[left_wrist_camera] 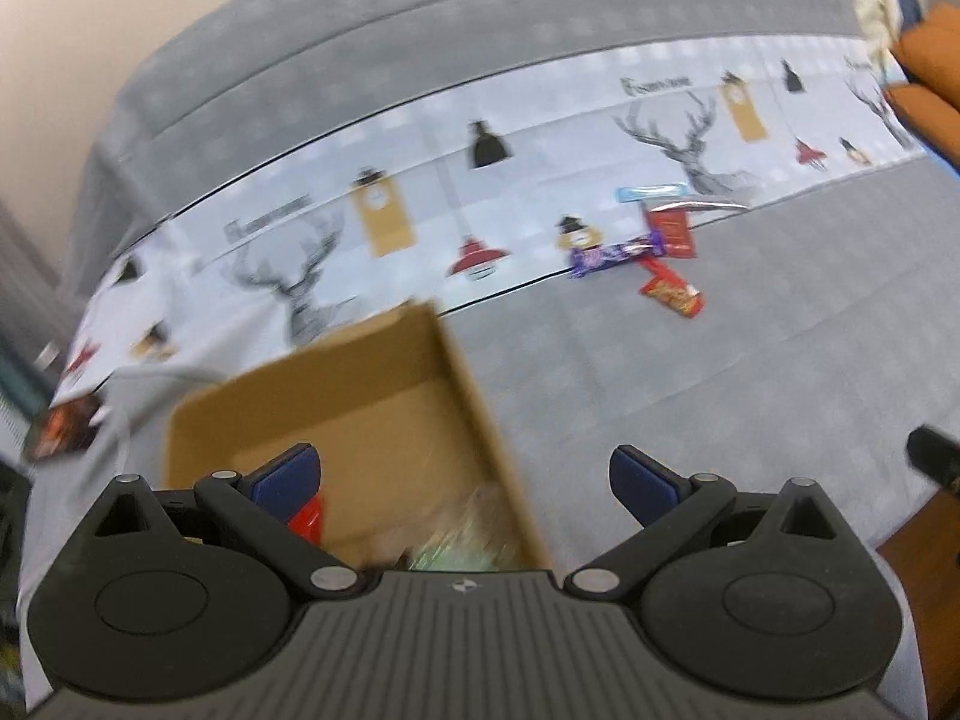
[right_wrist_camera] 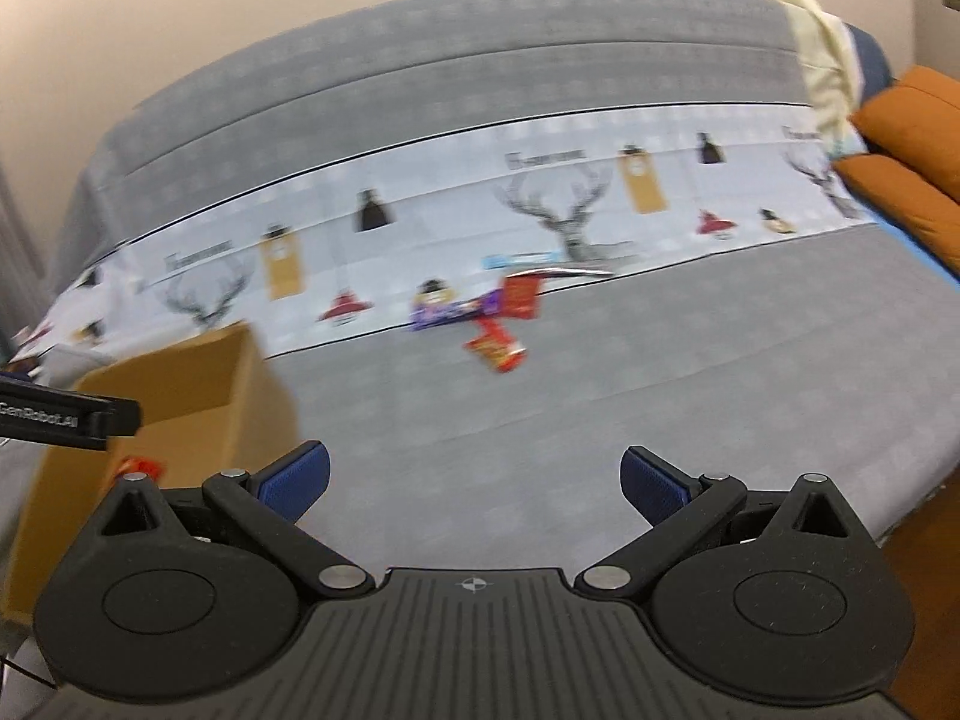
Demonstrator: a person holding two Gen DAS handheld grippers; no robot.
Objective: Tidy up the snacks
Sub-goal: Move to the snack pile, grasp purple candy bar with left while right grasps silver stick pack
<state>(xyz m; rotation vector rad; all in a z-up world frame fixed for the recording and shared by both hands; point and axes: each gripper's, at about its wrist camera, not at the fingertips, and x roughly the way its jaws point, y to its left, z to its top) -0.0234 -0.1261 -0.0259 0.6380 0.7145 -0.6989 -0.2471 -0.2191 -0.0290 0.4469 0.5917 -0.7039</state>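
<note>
An open cardboard box (left_wrist_camera: 372, 372) (right_wrist_camera: 180, 384) stands on the grey bed cover, with a red packet (left_wrist_camera: 306, 519) and a greenish wrapper (left_wrist_camera: 462, 540) inside. My left gripper (left_wrist_camera: 465, 477) hovers open over the box's right side, holding nothing. Farther off lies a cluster of snacks: a purple bar (left_wrist_camera: 612, 255) (right_wrist_camera: 456, 309), a red-orange packet (left_wrist_camera: 672, 294) (right_wrist_camera: 498, 351), a red card-like pack (left_wrist_camera: 669, 231) (right_wrist_camera: 519, 297) and a blue-white bar (left_wrist_camera: 651, 192) (right_wrist_camera: 522, 261). My right gripper (right_wrist_camera: 474, 480) is open and empty above the bare cover, right of the box.
A patterned band with deer and lamps (left_wrist_camera: 480, 198) crosses the bed. Orange cushions (left_wrist_camera: 930, 78) (right_wrist_camera: 906, 162) lie at the far right beside a cream cloth (right_wrist_camera: 822, 42). A dark packet (left_wrist_camera: 63, 432) lies left of the box. The bed's edge shows at lower right (right_wrist_camera: 888, 516).
</note>
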